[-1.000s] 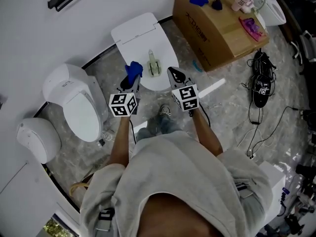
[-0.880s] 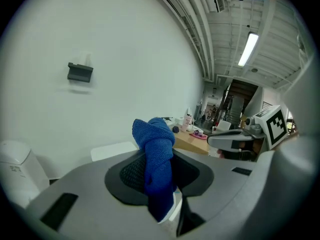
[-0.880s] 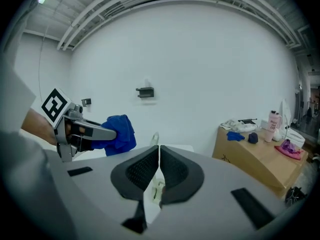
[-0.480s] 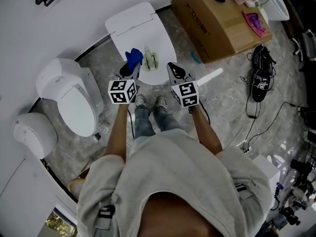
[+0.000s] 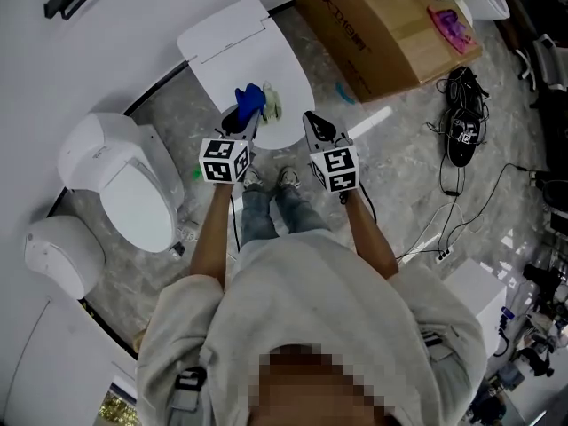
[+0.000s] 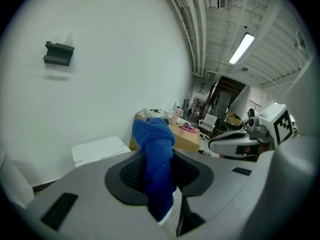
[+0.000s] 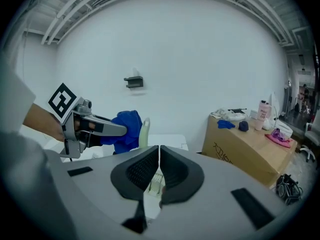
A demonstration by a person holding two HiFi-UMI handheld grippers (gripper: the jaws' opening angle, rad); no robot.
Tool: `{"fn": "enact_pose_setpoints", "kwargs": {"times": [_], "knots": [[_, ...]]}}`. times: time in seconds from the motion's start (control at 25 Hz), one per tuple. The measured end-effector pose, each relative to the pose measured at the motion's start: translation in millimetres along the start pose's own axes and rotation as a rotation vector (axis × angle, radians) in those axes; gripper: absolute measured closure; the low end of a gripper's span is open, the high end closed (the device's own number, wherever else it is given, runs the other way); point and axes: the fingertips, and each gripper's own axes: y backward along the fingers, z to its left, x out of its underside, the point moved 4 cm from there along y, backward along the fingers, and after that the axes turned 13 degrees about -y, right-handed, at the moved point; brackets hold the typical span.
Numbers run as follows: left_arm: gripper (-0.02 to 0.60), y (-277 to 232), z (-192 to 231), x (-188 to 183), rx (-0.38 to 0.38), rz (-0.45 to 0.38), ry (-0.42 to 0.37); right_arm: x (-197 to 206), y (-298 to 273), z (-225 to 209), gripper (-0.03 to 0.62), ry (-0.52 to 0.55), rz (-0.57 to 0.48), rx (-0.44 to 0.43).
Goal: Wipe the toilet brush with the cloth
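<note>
A pale green toilet brush (image 5: 273, 105) stands on the closed white toilet lid (image 5: 232, 47). In the right gripper view its handle (image 7: 145, 131) rises upright and its bristles (image 7: 155, 182) show beyond the jaws. My left gripper (image 5: 241, 119) is shut on a blue cloth (image 5: 251, 97), which bulges out above the jaws (image 6: 155, 146). The cloth (image 7: 125, 129) sits right beside the brush handle, close or touching. My right gripper (image 5: 313, 124) hangs to the right of the brush, apart from it. Its jaws (image 7: 159, 166) are shut with nothing between them.
A cardboard box (image 5: 390, 29) with small items on top stands at the back right. A second white toilet (image 5: 133, 185) and a round white unit (image 5: 58, 251) are on the left. Black shoes (image 5: 461, 131) and cables (image 5: 444, 229) lie at the right. The person's feet (image 5: 266, 180) stand below the grippers.
My left gripper has carried the blue cloth rightward, closer to the brush handle. The right gripper has kept its place relative to the brush.
</note>
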Motion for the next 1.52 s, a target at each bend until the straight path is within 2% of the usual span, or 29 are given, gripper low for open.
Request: {"fn": "enact_pose_setpoints", "kwargs": {"times": [0.24, 0.44, 0.72, 1.52], "knots": [[0.454, -1.9, -4.7, 11.5, 0.061, 0.035, -0.024, 6.7, -2.4, 5.7, 0.562, -0.022, 0.008, 0.024], [0.454, -5.4, -14.8, 23.4, 0.121, 0.083, -0.083, 14.3, -1.8, 6.1, 0.562, -0.033, 0.019, 0.042], [0.454, -16.2, -22.1, 38.6, 0.178, 0.126, -0.102, 21.7, -0.5, 1.4, 0.562, -0.048, 0.032, 0.065], [0.454, -55.7, -20.3, 120.2, 0.224, 0.292, -0.025, 46.1, 4.0, -16.6, 0.562, -0.057, 0.092, 0.105]]}}
